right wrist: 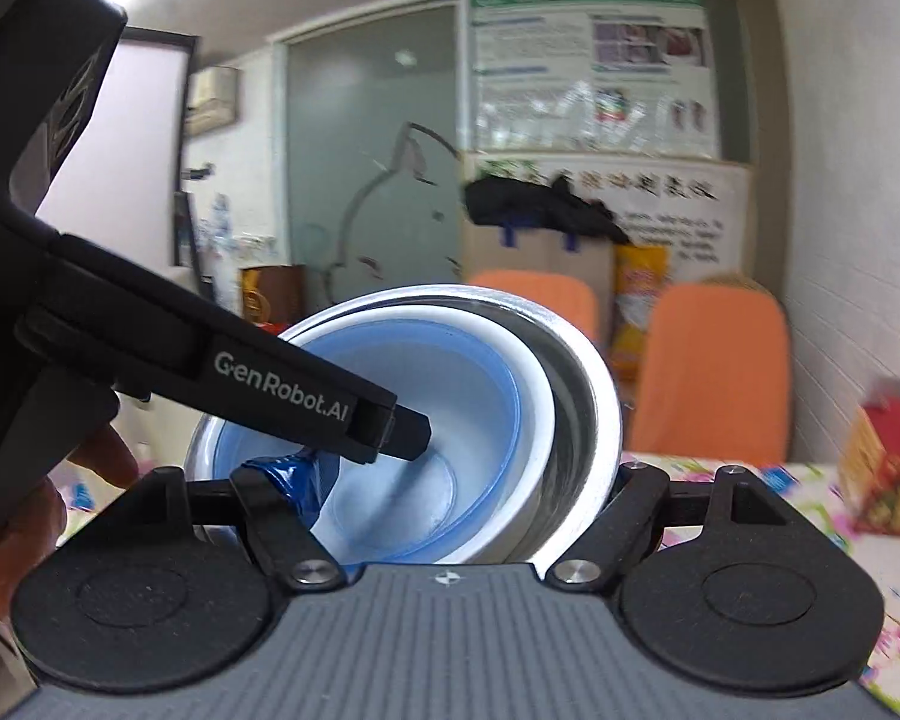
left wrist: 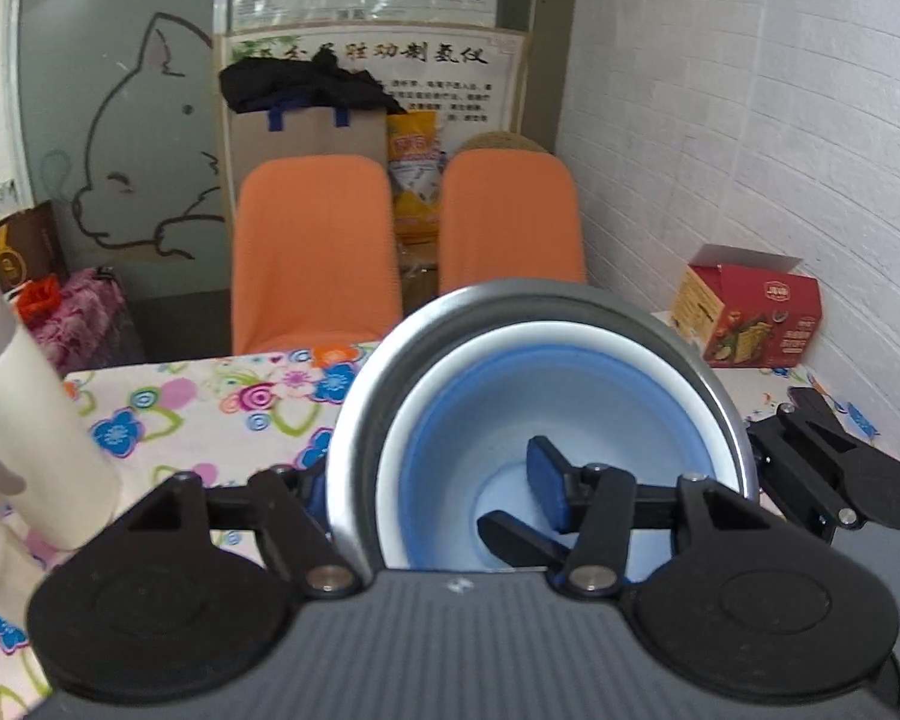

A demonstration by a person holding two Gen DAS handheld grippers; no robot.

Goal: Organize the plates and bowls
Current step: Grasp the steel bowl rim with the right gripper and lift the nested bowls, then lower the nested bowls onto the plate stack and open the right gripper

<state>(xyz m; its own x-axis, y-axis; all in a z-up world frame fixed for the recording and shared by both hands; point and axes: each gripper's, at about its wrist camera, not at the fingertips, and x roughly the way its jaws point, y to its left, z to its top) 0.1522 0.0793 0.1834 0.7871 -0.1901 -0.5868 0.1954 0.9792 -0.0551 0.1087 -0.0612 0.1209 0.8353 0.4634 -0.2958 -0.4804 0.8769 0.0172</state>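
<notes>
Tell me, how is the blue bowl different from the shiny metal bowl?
The blue bowl is pale blue inside; the metal bowl is shiny grey steel. The blue bowl is smaller and sits innermost; the metal bowl is biggest and sits outside, with a white bowl between them. Both are round, nested together and look empty.

Two orange chairs, white brick wall, floral tablecloth
</notes>
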